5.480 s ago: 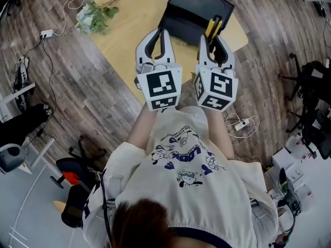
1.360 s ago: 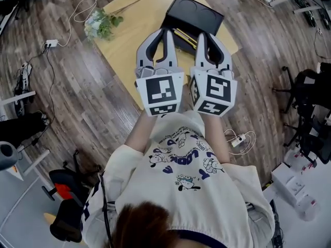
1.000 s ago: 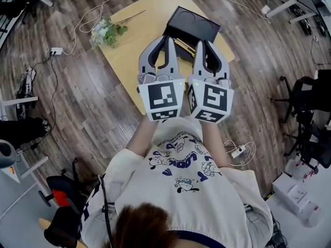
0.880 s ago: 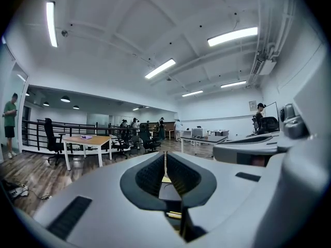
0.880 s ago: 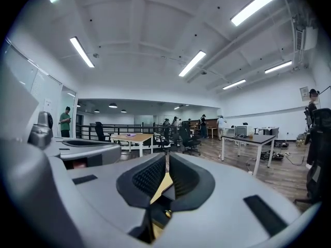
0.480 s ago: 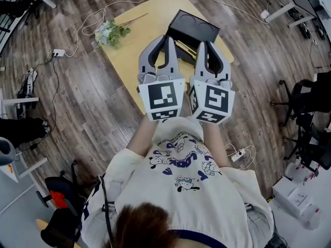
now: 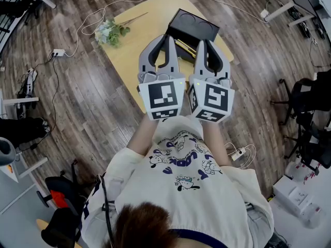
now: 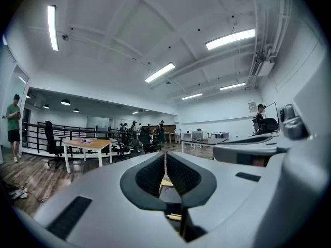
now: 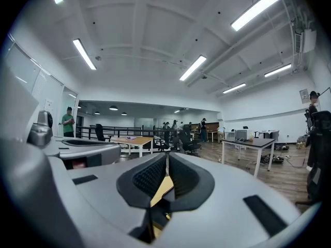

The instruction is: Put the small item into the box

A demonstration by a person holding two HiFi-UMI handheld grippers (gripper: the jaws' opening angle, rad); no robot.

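Note:
A black open box (image 7: 199,22) stands at the far side of the yellow table (image 7: 132,56). Thin yellow sticks (image 7: 184,46) lie in its near part and show between the two grippers. My left gripper (image 7: 168,37) and right gripper (image 7: 202,42) are held side by side, level, over the table's near half, with their tips at the box's near edge. In the left gripper view the jaws (image 8: 165,154) are pressed together with nothing between them. The right gripper (image 9: 167,156) is likewise shut and empty in its own view.
A bunch of flowers (image 7: 110,31) lies at the table's far left corner. Cables and a power strip (image 7: 58,51) trail over the wood floor on the left. Office chairs (image 7: 310,94) stand at the right. The gripper views show a large room with desks and distant people.
Earlier, a yellow item stood at the right gripper's tips over the box; now the sticks lie in the box and the gripper is empty. Over the last second both grippers have kept still.

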